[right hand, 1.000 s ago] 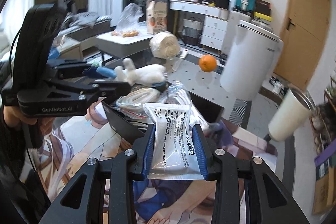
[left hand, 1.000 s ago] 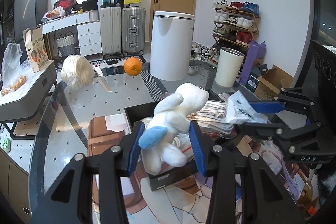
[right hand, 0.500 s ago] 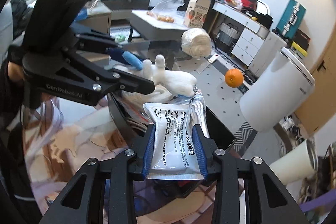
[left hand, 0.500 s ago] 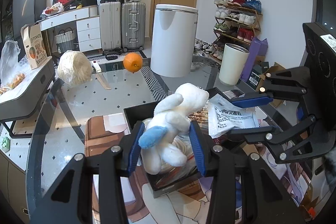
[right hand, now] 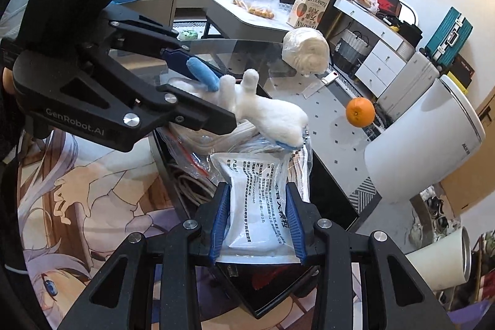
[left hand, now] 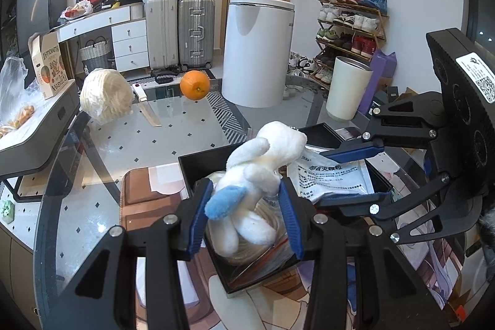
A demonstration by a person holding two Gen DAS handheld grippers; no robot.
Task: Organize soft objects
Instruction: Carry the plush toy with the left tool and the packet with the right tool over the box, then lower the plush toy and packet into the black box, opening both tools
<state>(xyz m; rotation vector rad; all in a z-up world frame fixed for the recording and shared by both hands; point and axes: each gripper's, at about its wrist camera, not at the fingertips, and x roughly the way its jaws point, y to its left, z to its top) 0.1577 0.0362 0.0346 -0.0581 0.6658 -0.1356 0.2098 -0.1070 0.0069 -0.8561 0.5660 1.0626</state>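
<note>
Glass tabletop (left hand: 130,144) w/ black box (left hand: 198,166) near its front edge. My left gripper (left hand: 244,215) is clamped on white plush toy (left hand: 263,163) over the box; right gripper (right hand: 258,221) pinches white sachet (right hand: 260,206) above box's other end. Open glass beyond box toward orange (left hand: 195,84).

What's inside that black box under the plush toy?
The black box holds a clear bag of coiled white cord. The white plush toy and the white sachet, each gripped above it, cover the rest, so the bottom is hidden.
</note>
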